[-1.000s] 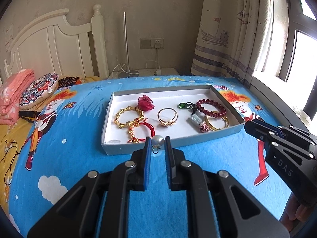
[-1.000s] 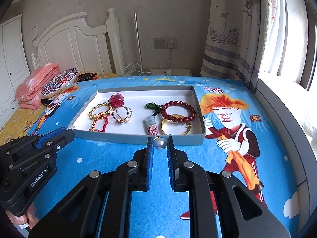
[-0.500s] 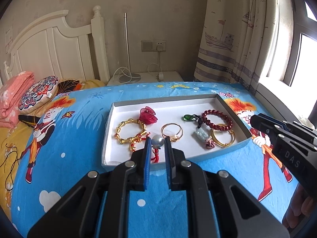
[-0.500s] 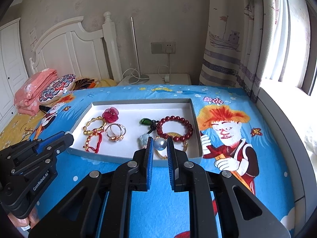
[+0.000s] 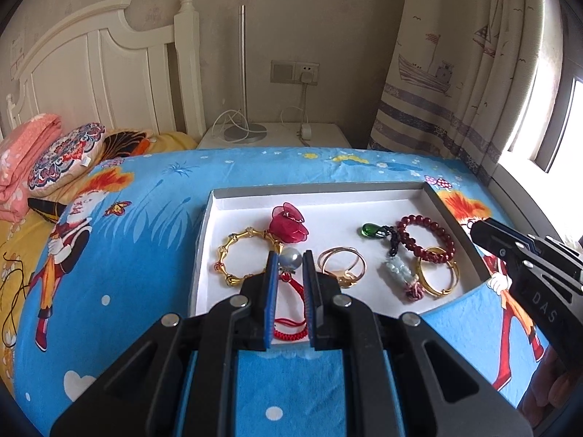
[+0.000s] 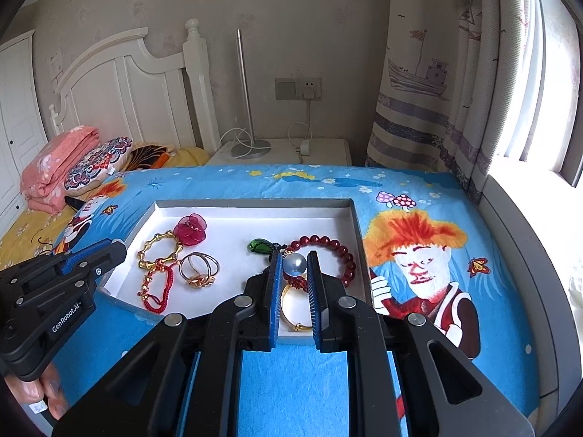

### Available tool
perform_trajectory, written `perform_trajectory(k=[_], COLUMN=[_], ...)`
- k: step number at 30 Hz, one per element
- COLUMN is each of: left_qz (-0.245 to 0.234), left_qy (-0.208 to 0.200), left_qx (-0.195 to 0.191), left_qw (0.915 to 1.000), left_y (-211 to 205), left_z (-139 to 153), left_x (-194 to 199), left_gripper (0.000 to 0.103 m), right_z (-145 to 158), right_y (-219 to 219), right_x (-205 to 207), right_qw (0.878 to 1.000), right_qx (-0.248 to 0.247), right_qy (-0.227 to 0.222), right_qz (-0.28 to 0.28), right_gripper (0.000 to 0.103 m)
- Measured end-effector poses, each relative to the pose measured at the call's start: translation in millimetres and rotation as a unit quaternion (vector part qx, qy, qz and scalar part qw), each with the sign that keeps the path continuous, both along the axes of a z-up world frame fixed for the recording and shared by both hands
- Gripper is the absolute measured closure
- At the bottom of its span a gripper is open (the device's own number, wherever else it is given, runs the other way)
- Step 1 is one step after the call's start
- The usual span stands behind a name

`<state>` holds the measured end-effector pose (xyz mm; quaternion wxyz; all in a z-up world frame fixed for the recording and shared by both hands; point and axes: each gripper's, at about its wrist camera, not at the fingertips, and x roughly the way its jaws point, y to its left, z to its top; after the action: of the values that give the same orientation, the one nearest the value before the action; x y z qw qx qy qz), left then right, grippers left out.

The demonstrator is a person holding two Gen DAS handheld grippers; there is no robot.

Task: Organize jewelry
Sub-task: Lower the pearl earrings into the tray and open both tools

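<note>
A shallow grey tray (image 5: 455, 225) with a white floor lies on the blue cartoon bedsheet (image 5: 138, 247), its long axis running left to right across both views, with the short sides toward the headboard and the window. The left gripper (image 5: 289, 260) is closed on a pearl bead (image 5: 290, 258) held right at its fingertips, over the tray's left half, above the red cord bracelet (image 5: 289, 324) and beside the gold link bracelet (image 5: 240, 255). The right gripper (image 6: 294, 265) likewise pinches a second pearl bead (image 6: 294, 265) at its tips, over the right half, just in front of the dark red bead bracelet (image 6: 339, 251). The left wrist view shows the gold bangle (image 5: 437, 276) and jade charm (image 5: 397, 271) in full; the right wrist view hides most of them behind its own fingers, yet shows fingers of the person's left hand (image 6: 47, 393) under the other gripper.
</note>
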<state>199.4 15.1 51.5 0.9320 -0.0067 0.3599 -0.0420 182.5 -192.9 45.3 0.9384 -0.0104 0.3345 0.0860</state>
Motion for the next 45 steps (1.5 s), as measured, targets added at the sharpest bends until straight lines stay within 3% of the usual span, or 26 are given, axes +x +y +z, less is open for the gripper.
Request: perform_trajectory(k=[28, 45], left_qz=[0.011, 0.009], left_qy=[0.036, 0.047], left_qx=[0.004, 0.006], left_qw=[0.9993, 0.9988], left_y=[-8, -10], left_z=[-41, -50], left_x=[53, 64], left_gripper=[0.090, 0.090], right_z=[-48, -54], right_y=[20, 22], right_x=[54, 60], right_qw=[0.999, 0.999], right_qx=[-0.019, -0.020], right_qy=[0.033, 0.043], right_qz=[0.007, 0.008], right_gripper=[0.088, 0.088])
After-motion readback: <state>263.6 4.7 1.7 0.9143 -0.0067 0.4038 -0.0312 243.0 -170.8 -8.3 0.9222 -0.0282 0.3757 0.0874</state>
